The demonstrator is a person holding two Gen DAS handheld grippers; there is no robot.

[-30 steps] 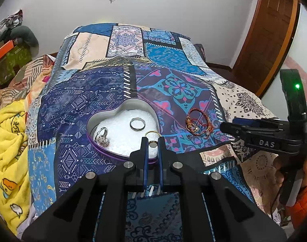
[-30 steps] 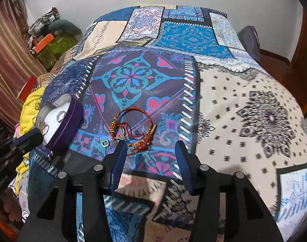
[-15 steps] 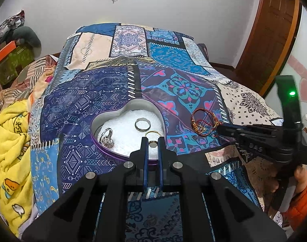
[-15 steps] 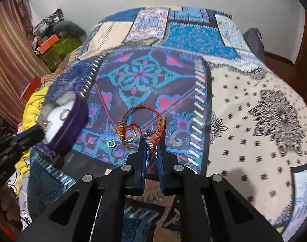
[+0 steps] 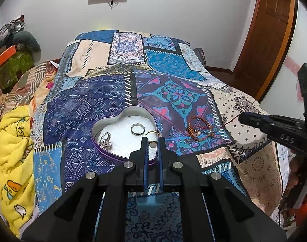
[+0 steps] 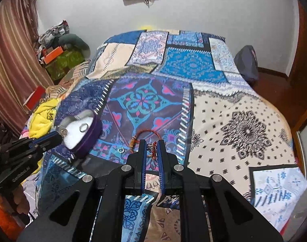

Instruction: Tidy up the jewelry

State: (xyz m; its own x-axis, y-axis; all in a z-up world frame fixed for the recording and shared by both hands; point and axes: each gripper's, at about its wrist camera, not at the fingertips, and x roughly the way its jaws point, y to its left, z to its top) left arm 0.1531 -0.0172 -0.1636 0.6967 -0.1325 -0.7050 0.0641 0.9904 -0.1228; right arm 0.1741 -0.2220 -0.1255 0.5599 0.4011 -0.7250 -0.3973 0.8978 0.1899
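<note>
A purple heart-shaped box (image 5: 105, 151) with white filling lies on the patchwork bedspread; it also shows in the right wrist view (image 6: 89, 139). In it lie a silver ring (image 5: 137, 130), a silver charm (image 5: 106, 142) and a gold ring (image 5: 152, 134). My left gripper (image 5: 152, 144) is shut at the box's near rim, with a small ring between its tips. My right gripper (image 6: 152, 148) is shut on a red thread bracelet (image 6: 145, 134), whose thread runs taut from the pile (image 5: 199, 130) to the fingertips (image 5: 244, 119).
A small metal nut-like piece (image 6: 121, 150) lies on the bedspread left of the bracelet. A yellow blanket (image 5: 12, 141) is bunched at the bed's left edge. Boxes and clothes (image 6: 58, 56) stand by the far-left wall. A wooden door (image 5: 270, 30) is at the right.
My right gripper closed on the red bracelet and has pulled back and up, drawing its thread taut. My left gripper stayed shut at the box.
</note>
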